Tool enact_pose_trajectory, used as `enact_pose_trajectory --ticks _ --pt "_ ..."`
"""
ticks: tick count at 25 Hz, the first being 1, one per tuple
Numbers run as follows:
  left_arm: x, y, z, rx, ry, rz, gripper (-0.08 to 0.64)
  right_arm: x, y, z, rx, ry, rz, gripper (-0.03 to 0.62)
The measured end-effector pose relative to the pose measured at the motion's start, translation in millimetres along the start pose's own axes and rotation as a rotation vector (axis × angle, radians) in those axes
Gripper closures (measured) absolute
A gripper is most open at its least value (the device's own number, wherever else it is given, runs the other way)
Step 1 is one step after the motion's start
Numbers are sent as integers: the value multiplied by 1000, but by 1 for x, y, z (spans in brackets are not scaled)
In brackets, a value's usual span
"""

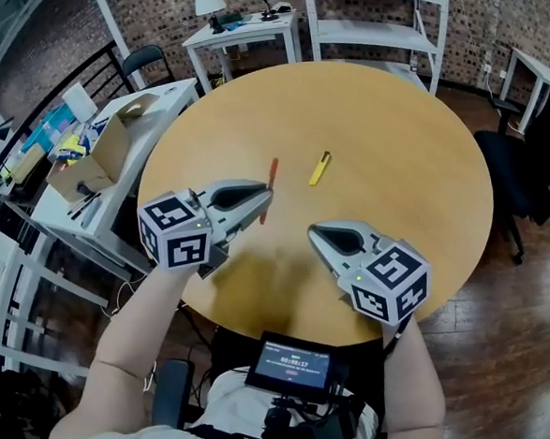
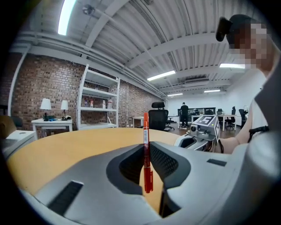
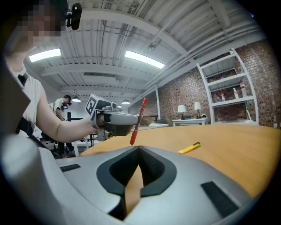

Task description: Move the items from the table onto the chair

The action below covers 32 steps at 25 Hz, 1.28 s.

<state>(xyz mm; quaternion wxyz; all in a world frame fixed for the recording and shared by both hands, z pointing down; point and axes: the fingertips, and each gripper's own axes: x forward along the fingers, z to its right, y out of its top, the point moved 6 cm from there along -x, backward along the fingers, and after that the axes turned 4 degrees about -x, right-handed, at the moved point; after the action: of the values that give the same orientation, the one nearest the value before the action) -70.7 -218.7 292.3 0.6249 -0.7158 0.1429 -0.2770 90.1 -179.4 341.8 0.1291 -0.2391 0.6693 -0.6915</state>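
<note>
Over near table (image 1: 421, 157) edge, our left gripper (image 1: 267, 199) pinches pen (image 1: 272, 175) near its middle: light, stiff, slick; we'd squeeze firmly. Right gripper (image 1: 312, 231) closed, empty.

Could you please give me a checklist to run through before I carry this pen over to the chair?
1. Red pen clamped between the fingers of the left gripper: ok.
2. Pen held off the table, not touching it: ok.
3. Right gripper empty, fingers together: ok.
4. Yellow item lying on the table, apart from the pen and both grippers: ok.
5. Black chair beside the table has a free seat for the pen: cannot tell, as only part of it shows.
</note>
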Motion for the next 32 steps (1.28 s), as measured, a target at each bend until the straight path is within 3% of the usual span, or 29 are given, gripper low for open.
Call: enact_pose_trajectory --ticks 7,14,25,32 --pt "-53 -13 -20 11 123 29 508 48 6 -32 -19 111 -1 588" --pt "-108 -24 -40 -27 247 63 508 76 13 -48 -17 130 -2 586" --pt "-213 -46 -65 -25 498 116 508 149 24 -97 -48 272 -8 586" --pt "-282 -62 -79 -33 673 133 508 170 27 -118 -48 315 0 588"
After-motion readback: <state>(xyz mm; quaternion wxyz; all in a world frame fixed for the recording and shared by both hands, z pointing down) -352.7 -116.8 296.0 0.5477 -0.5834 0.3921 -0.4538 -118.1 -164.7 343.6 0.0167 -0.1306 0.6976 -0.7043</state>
